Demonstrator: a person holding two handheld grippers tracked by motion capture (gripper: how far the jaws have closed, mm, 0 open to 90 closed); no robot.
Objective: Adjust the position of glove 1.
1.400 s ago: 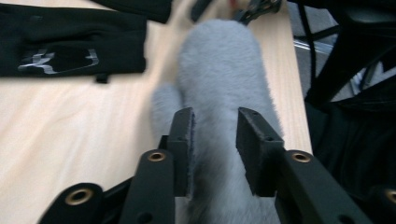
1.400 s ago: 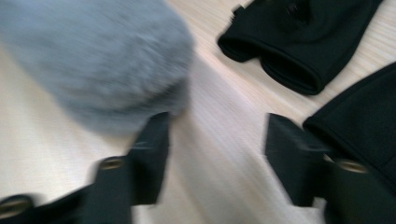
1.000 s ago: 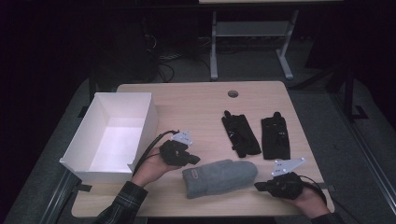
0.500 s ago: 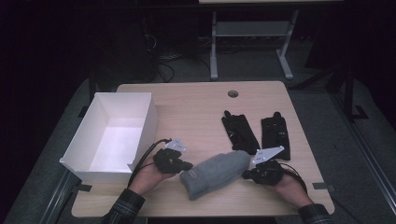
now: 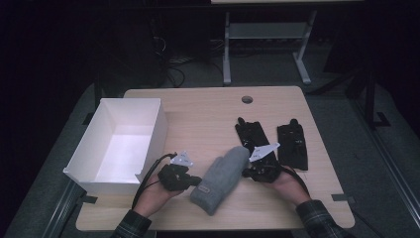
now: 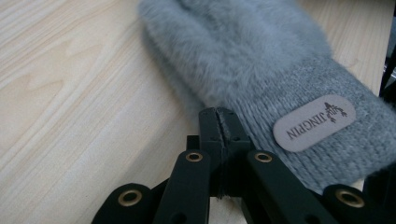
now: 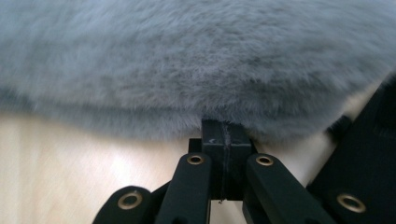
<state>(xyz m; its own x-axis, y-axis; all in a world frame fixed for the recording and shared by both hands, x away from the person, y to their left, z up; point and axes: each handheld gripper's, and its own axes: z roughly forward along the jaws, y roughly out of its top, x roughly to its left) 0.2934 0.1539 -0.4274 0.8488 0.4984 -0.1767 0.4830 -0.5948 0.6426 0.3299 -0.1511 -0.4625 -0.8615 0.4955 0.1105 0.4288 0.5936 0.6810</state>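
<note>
Both grippers pinch the grey mitten (image 5: 224,178) — left gripper (image 5: 190,181) clamps its near cuff (labelled end), right gripper (image 5: 246,171) its far furry edge — right of the white box (image 5: 151,130).

I see a fuzzy grey mitten (image 5: 223,178) with a pale tag (image 6: 314,123), two black gloves (image 5: 292,145), a white box (image 5: 148,136), a light woodgrain table (image 5: 203,111), my plaid sleeves (image 5: 317,220).

High view: fixed above the person's side, looks fwd and down over the whole desk (image 5: 208,106), fairly far off. Left gripper view: rides low behind its tongs (image 6: 218,122), v. close, grazing the desk. Right gripper view: same, closer yet. All three share the grey mitten (image 5: 223,176).
</note>
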